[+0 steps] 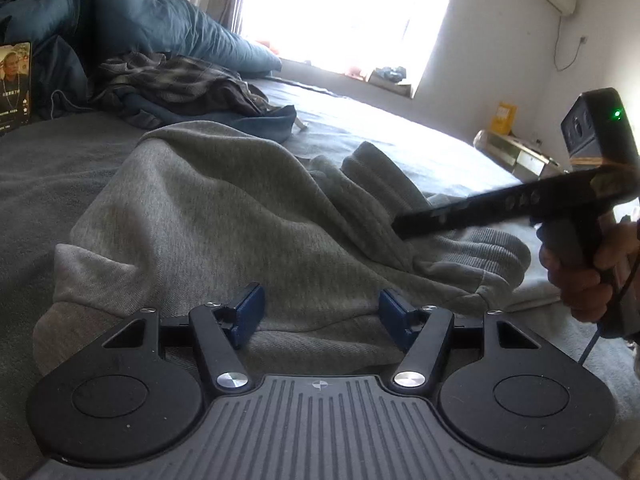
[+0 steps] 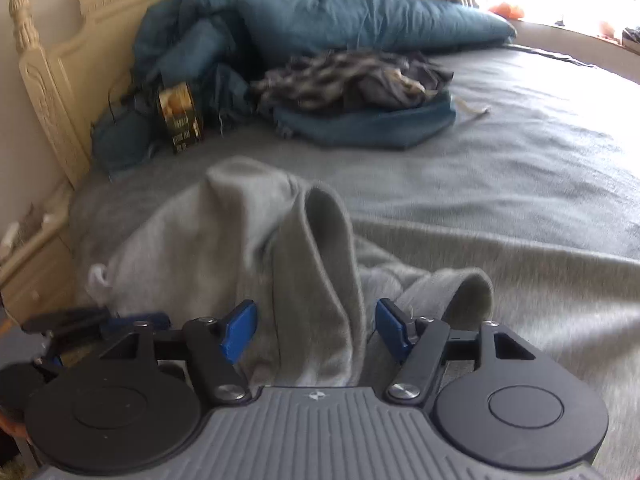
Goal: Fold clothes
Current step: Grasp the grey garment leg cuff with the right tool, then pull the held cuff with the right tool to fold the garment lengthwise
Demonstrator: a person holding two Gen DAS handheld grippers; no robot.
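1. Clearly, in the left wrist view the grey garment (image 1: 224,216) lies rumpled on the bed (image 1: 400,136), nearer the camera than the clothes pile (image 1: 180,88), which sits between it and the blue duvet (image 1: 152,12).
2. The left gripper (image 1: 322,316) hovers low over the garment's near edge. Its blue pads stand apart, with cloth under the gap but nothing pinched, so it is released and holds nothing.
3. To the right of the garment a hand (image 1: 588,276) holds the right gripper's handle, its black fingers stretched over the ribbed cuff (image 1: 480,252). That placing suggests the two tools are working opposite ends of the same piece.
4. A lit phone (image 1: 14,88) leans left of the pile, probably propped there for watching.
5. Next, in the right wrist view the garment (image 2: 240,248) rises in a tall fold just ahead, with the pile (image 2: 360,92) and duvet (image 2: 304,12) beyond it by the headboard (image 2: 52,80).
6. The right gripper (image 2: 316,332) has that fold standing between its pads; they appear clear of the cloth on both sides, though blur makes this uncertain. I read it as let go, not clamped.
7. Judging by the heap, folding has barely begun; the garment needs spreading flat first.
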